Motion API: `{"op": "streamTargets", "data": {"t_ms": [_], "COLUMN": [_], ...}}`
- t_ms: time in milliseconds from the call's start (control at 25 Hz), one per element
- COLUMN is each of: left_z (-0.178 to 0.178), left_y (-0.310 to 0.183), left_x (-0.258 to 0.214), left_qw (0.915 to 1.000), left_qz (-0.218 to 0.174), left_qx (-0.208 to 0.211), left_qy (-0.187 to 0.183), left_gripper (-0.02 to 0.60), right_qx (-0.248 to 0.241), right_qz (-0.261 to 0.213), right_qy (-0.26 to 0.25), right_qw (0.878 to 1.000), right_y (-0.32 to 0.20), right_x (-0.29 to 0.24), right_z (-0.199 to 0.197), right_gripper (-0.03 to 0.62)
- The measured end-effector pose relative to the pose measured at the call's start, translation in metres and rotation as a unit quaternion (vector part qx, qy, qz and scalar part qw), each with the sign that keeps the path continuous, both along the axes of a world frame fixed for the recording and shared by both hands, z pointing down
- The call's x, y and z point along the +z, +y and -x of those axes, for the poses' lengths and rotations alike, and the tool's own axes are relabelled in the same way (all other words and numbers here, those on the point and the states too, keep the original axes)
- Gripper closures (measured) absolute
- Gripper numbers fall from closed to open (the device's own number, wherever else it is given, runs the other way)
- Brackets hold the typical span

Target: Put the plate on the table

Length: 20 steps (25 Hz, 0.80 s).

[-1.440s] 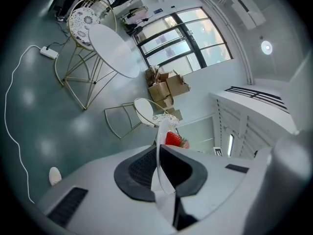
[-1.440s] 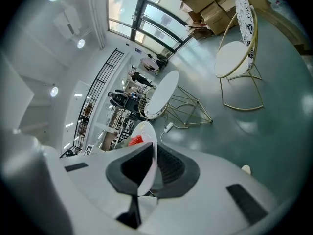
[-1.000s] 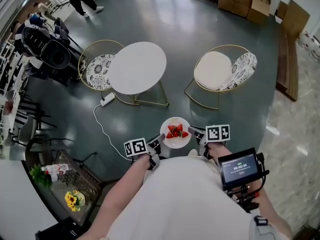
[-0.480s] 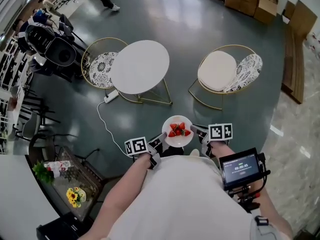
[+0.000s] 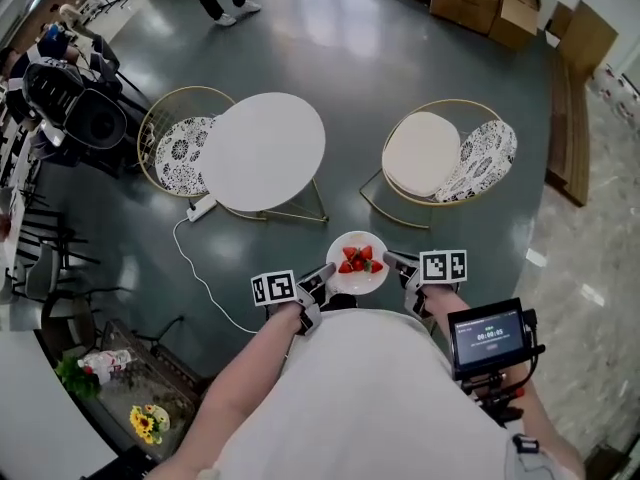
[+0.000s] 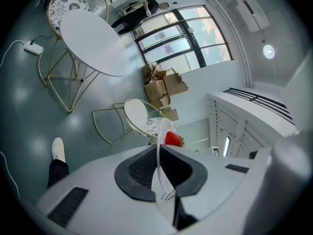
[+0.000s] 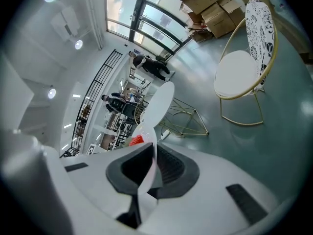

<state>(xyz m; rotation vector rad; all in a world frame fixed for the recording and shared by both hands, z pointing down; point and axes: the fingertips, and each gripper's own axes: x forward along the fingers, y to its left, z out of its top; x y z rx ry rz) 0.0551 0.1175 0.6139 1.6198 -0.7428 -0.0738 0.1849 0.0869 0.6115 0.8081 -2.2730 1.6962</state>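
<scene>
While the left gripper (image 5: 322, 274) is clenched on the left rim of the plate (image 5: 357, 262), the right gripper (image 5: 394, 262) grasps the opposite rim in the same way. In the left gripper view the dark pads (image 6: 142, 168) stand close together with the thin white edge of the plate (image 6: 161, 180) between them. In the right gripper view the same is seen, the rim (image 7: 146, 170) pinched between both jaws.

The plate is in the air, roughly level, just in front of the person's body and above the grey-green floor (image 5: 330, 48). It carries several red strawberries (image 5: 357, 259). It is not on the table (image 5: 262, 151); this round white table with thin golden legs stands well apart, further ahead and to the left.

Beside the table, on its left, is a golden wire chair (image 5: 175, 153) with a patterned cushion. A second chair (image 5: 440, 158) with a white seat stands to the right of the table. A white power strip (image 5: 202, 206) lies on the floor near the table legs. Cardboard boxes (image 5: 480, 3) are stacked far ahead on the right.
</scene>
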Motion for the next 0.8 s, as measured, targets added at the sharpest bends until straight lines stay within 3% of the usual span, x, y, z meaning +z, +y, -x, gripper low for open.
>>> {"op": "streamTargets", "data": {"t_ms": [320,560,800], "left_z": [0.043,0.069,0.12], "left_y": [-0.072,-0.087,-0.108], "left_x": [-0.009,-0.017,-0.019], "left_qw": [0.9998,0.9989,0.997], "left_qz": [-0.003,-0.002,-0.006], "left_qx": [-0.005,-0.026,-0.061], "left_qy": [0.016,0.039,0.048], "left_gripper": [0.563,0.565,0.565], "right_qx": [-0.001,-0.018,-0.051], "right_qz": [-0.013,-0.02,-0.027], "right_qy": [0.014,0.02,0.025], "right_qw": [1.0,0.999,0.998], "right_y": [-0.073,-0.094,-0.125], "right_x": [-0.013,-0.019,-0.023], "right_z": [0.044,0.072,0.126], "right_gripper": [0.566,0.566,0.566]}}
